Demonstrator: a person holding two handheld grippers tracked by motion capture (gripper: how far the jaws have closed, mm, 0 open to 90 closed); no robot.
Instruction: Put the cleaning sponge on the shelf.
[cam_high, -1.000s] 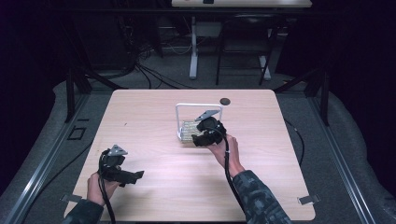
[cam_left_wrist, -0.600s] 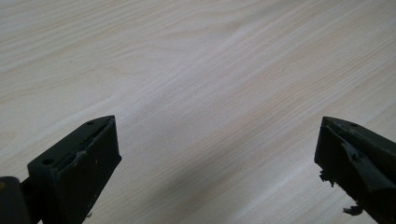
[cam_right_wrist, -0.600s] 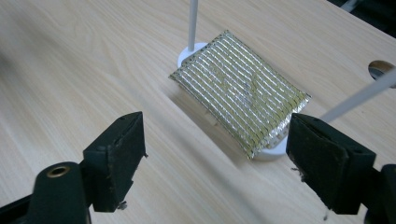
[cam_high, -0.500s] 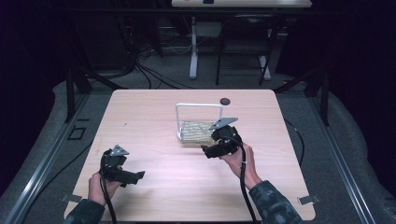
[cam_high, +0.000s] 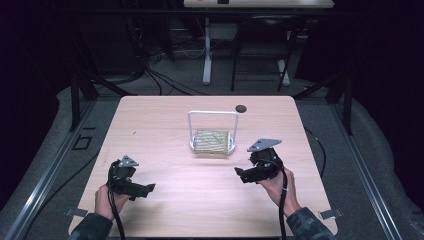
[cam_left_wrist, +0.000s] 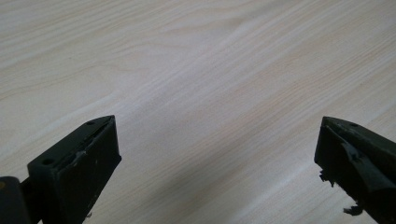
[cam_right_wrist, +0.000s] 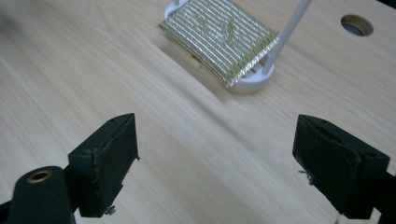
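both grippers hold nothing, the right gripper (cam_high: 242, 175) and left gripper (cam_high: 148, 188) each spread wide over bare table (cam_high: 165, 125), with the gold pouch (cam_right_wrist: 219, 39) lying on its rack (cam_right_wrist: 252, 79) just ahead of the right fingers, so this looks like a pause between steps, and any next grasp calls for reaching forward.

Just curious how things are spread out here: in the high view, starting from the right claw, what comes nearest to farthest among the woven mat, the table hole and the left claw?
1. Woven mat: just up-left of the right claw, in the white rack.
2. Table hole: straight ahead, near the far edge.
3. Left claw: across the table, at the near left.
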